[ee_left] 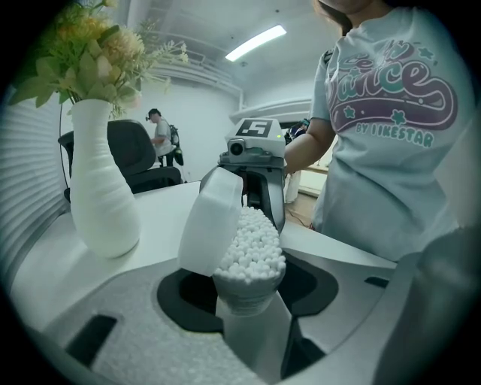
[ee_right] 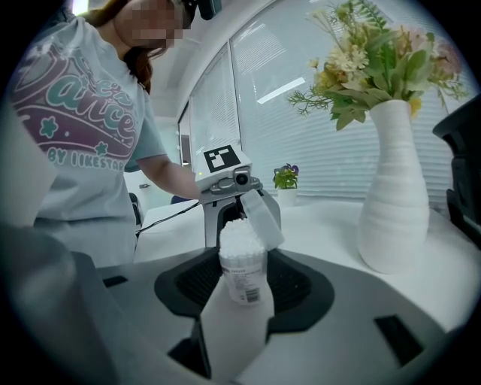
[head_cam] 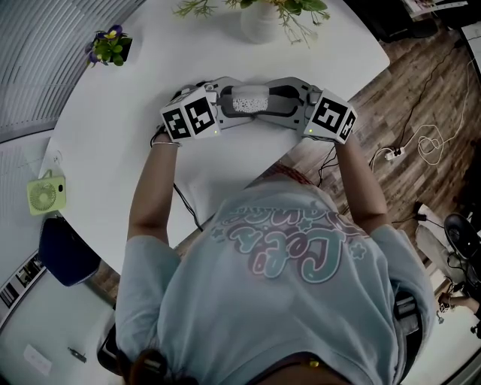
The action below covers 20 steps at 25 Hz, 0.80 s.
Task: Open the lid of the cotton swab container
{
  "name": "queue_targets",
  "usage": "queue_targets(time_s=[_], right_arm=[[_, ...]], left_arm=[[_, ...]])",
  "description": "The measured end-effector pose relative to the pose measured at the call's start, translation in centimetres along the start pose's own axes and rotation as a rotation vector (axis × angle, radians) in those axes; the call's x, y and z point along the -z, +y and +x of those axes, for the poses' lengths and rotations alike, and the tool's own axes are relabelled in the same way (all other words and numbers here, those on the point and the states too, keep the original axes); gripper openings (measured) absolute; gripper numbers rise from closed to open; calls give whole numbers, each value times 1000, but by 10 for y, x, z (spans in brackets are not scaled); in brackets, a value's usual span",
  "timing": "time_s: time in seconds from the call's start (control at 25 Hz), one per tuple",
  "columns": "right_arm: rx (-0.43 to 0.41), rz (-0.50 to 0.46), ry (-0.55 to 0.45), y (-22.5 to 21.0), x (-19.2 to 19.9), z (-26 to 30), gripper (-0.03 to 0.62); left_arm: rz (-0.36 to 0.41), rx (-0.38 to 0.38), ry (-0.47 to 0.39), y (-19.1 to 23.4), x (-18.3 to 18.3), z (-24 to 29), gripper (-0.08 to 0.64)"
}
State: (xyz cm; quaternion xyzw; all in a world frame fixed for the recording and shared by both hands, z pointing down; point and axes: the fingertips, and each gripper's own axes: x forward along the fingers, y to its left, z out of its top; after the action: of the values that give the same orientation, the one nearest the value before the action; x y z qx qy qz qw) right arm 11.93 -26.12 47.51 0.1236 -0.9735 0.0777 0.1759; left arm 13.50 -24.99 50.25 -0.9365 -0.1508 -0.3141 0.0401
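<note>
A small clear container point(head_cam: 249, 100) packed with white cotton swabs point(ee_left: 252, 247) stands upright between my two grippers, which face each other over the white table point(head_cam: 128, 120). Its white hinged lid point(ee_left: 211, 222) is flipped open and leans away from the person, toward the vase; the same lid point(ee_right: 264, 216) shows in the right gripper view. My left gripper point(ee_left: 252, 302) has its black pads against the container's sides, close in. My right gripper point(ee_right: 242, 295) holds the labelled body point(ee_right: 243, 278) near its jaw tips. From the head view, the left gripper point(head_cam: 229, 101) and the right gripper point(head_cam: 272, 101) meet around the container.
A white ribbed vase point(head_cam: 259, 22) with flowers stands just beyond the grippers, and the vase point(ee_right: 394, 197) is close on the lid's side. A small potted plant point(head_cam: 111, 46) sits far left and a green fan point(head_cam: 46, 194) near the table's edge. A cable point(head_cam: 184, 199) runs across the table.
</note>
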Motion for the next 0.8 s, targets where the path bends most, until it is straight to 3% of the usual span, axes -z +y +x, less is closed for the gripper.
queue_targets(time_s=[0.28, 0.8], right_arm=[[4, -2, 18, -1, 0, 2, 202], [67, 9, 24, 0, 0, -1, 236]], left_arm=[[-7, -12, -5, 1, -2, -2, 196], [-56, -117, 7, 5, 4, -13, 219]])
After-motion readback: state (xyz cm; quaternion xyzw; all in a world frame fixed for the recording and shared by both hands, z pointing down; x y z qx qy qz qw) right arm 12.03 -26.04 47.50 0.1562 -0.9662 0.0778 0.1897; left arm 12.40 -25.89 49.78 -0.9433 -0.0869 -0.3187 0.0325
